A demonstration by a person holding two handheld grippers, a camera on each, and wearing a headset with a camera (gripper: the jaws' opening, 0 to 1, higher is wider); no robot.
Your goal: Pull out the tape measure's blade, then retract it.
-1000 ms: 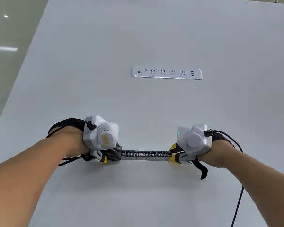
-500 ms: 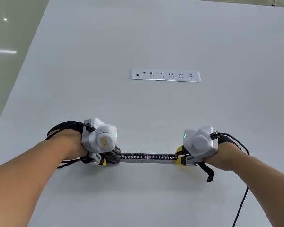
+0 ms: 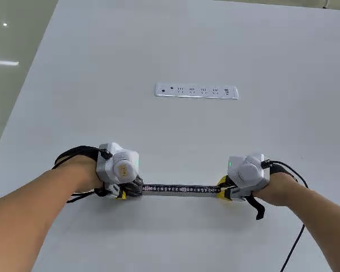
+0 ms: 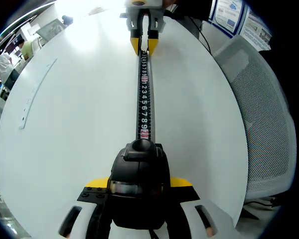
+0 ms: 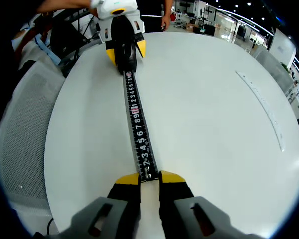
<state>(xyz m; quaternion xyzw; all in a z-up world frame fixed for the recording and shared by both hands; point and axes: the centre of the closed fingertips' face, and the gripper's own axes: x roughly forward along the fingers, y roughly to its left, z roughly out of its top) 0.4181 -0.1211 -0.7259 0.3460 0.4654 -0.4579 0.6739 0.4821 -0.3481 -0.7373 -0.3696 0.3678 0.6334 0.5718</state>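
Black-cased tape measure [image 4: 139, 191] sits clamped in the left gripper [image 3: 126, 189], on the near side of the power strip [image 3: 196, 91]. Its blade [image 5: 138, 124] runs straight, parallel to that strip, to the right gripper [image 5: 149, 180], which pinches the tip; retraction means travelling back along this line.

black digits 2 to 9 on tape measure blade [image 5: 139, 133], repeated along it

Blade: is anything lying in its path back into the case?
Nothing visible. The blade runs over bare table from the case in the left gripper to the right gripper pinching its tip; the power strip lies well aside.
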